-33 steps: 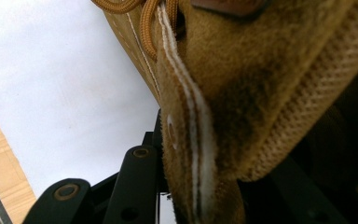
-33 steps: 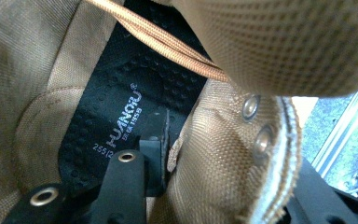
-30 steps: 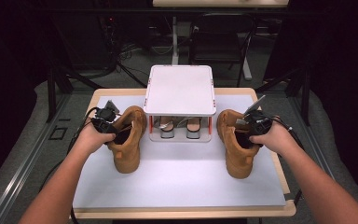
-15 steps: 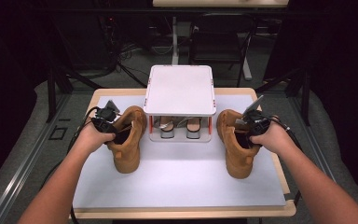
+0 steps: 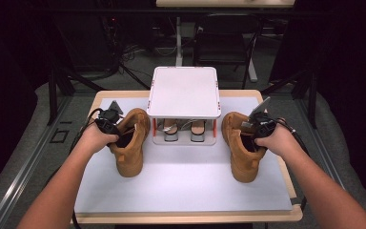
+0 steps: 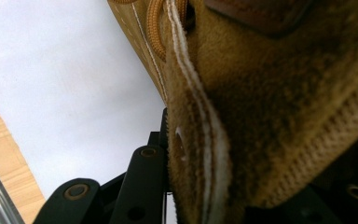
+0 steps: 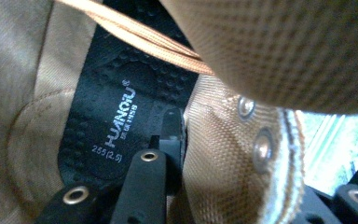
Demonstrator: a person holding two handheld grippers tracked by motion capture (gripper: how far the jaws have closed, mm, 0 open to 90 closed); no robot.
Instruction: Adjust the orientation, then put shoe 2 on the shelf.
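Observation:
Two tan lace-up boots stand on the white mat. My left gripper reaches into the collar of the left boot. In the left gripper view its jaws straddle the boot's eyelet flap, and the left jaw presses on it. My right gripper sits at the collar of the right boot. In the right gripper view one jaw is inside the boot against its side wall, above the black insole. The other jaw is outside. Those jaws have just been opening a little, with the wall still between them.
A white shoe rack stands at the back middle between the boots, with a pair of shoes on its lower shelf. The mat lies on a wooden table. Cables trail from both grippers.

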